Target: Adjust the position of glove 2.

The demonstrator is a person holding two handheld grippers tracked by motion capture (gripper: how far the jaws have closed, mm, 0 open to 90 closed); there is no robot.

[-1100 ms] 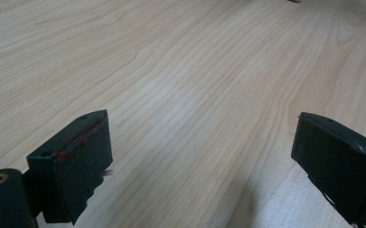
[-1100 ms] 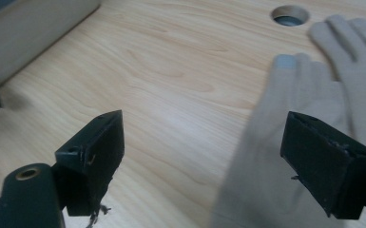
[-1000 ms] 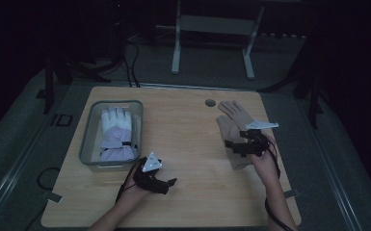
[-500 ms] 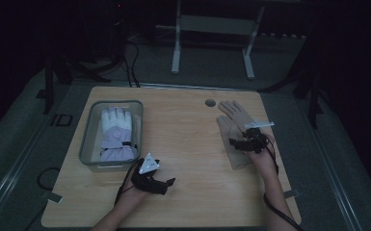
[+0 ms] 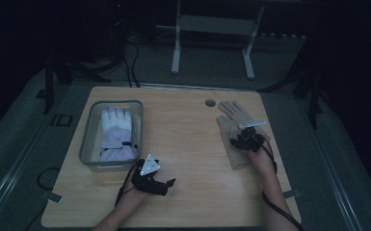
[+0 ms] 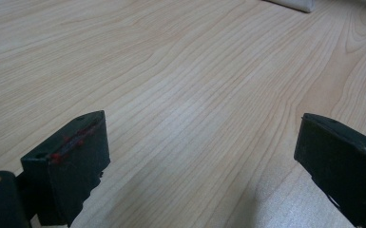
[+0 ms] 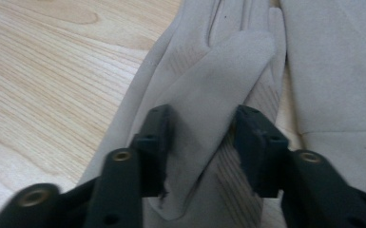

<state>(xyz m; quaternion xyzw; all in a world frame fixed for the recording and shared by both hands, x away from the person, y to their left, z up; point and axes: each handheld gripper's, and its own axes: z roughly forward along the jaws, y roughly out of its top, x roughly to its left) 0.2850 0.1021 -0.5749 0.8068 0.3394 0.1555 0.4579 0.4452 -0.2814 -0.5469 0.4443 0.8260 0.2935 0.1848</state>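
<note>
Since lowered, right gripper [image 7: 202,142] closing on glove [image 7: 218,71]

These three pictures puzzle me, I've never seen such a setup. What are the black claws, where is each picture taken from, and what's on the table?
A person holds a hand tool with two black fingers in each hand. The high view looks down on the table; the other two come from cameras riding on each tool. On the table sit a tray holding a white glove, and a beige glove. The left gripper is open over bare wood. The right gripper has just been closing, its fingers pinching a fold of the beige glove.
</note>
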